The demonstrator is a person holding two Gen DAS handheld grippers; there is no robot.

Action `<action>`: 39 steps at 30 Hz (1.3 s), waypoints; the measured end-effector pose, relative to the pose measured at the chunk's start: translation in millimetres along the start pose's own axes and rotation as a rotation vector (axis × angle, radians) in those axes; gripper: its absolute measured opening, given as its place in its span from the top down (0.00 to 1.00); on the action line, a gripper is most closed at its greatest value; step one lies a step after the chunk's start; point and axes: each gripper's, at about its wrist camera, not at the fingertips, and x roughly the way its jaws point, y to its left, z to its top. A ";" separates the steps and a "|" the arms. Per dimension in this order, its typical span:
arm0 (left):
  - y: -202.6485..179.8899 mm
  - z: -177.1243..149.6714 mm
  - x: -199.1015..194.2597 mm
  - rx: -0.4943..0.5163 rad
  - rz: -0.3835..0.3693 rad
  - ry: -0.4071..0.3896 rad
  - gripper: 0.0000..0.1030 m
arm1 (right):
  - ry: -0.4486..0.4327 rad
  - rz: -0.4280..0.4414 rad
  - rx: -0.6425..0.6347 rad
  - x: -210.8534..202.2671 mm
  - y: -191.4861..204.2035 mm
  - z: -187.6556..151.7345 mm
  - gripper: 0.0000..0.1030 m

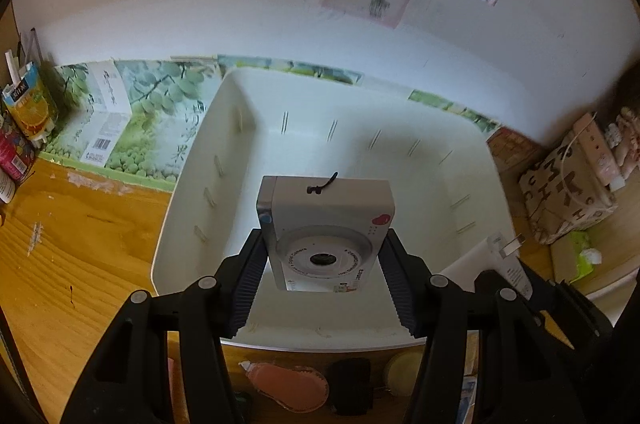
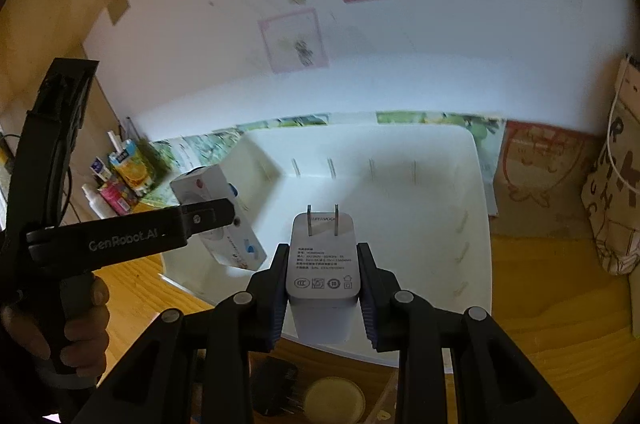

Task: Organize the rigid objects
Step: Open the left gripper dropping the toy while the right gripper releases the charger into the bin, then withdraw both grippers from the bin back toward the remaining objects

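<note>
My left gripper [image 1: 324,256] is shut on a small white digital camera [image 1: 326,224], lens facing me, held above the near part of a white plastic bin [image 1: 224,160]. My right gripper [image 2: 322,264] is shut on a white two-prong charger plug [image 2: 322,264], prongs pointing away, also above the bin [image 2: 476,224]. In the right wrist view the left gripper [image 2: 208,216] and its camera [image 2: 224,220] hang over the bin's left rim, with a hand on the handle. The charger [image 1: 506,260] shows at the right edge of the left wrist view. The bin looks bare inside.
The bin stands on a wooden desk [image 1: 80,256] against a white wall. Juice cartons and bottles [image 1: 28,108] crowd the left. A patterned cloth bag [image 1: 568,196] sits at the right. A pink tape dispenser [image 1: 288,384], a black item [image 2: 276,384] and a round cream lid [image 2: 334,400] lie near the front.
</note>
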 end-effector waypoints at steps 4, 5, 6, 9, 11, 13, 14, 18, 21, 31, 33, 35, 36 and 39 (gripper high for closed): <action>0.3 -1.2 5.4 -0.011 0.008 0.028 0.41 | 0.020 -0.018 0.021 4.2 -7.5 -1.2 0.69; -0.1 -1.5 6.3 -0.011 0.012 0.034 0.41 | 0.025 -0.022 0.026 4.9 -8.7 -1.5 0.69; 0.3 -1.2 7.3 -0.011 0.016 0.038 0.41 | 0.035 -0.022 0.034 6.3 -10.5 -2.0 0.69; 0.1 -2.0 4.7 -0.011 0.013 0.026 0.34 | 0.038 -0.014 0.057 6.4 -14.6 -2.8 0.66; -1.8 -1.3 -2.2 -0.004 0.016 -0.008 0.22 | 0.003 -0.019 0.049 0.8 -13.4 -2.0 0.66; -3.0 -0.6 -5.4 0.006 0.024 -0.020 0.21 | 0.006 -0.032 0.026 -0.1 -10.1 -1.6 0.64; -4.0 -1.2 -6.8 0.011 0.030 -0.019 0.21 | 0.010 -0.028 0.027 -0.1 -10.1 -1.1 0.64; -4.1 -2.2 -15.0 0.008 0.043 -0.031 0.21 | -0.002 -0.025 0.038 -7.8 -10.2 -0.4 0.55; -5.0 -4.0 -25.5 0.008 0.053 -0.051 0.21 | -0.022 -0.026 0.042 -16.3 -10.4 -0.6 0.46; -9.6 -16.3 -64.4 -0.001 0.080 -0.114 0.21 | -0.096 -0.026 0.053 -55.3 -12.1 -3.6 0.36; -11.3 -20.4 -72.6 0.000 0.084 -0.126 0.21 | -0.110 -0.027 0.053 -63.0 -11.8 -4.5 0.34; -13.5 -25.6 -82.2 0.004 0.089 -0.141 0.21 | -0.127 -0.026 0.053 -71.6 -11.7 -5.8 0.32; -14.5 -27.6 -85.6 0.003 0.091 -0.146 0.21 | -0.136 -0.025 0.053 -76.5 -11.5 -6.9 0.31; -16.7 -35.4 -97.9 0.003 0.098 -0.164 0.21 | -0.156 -0.024 0.052 -89.0 -10.7 -10.9 0.28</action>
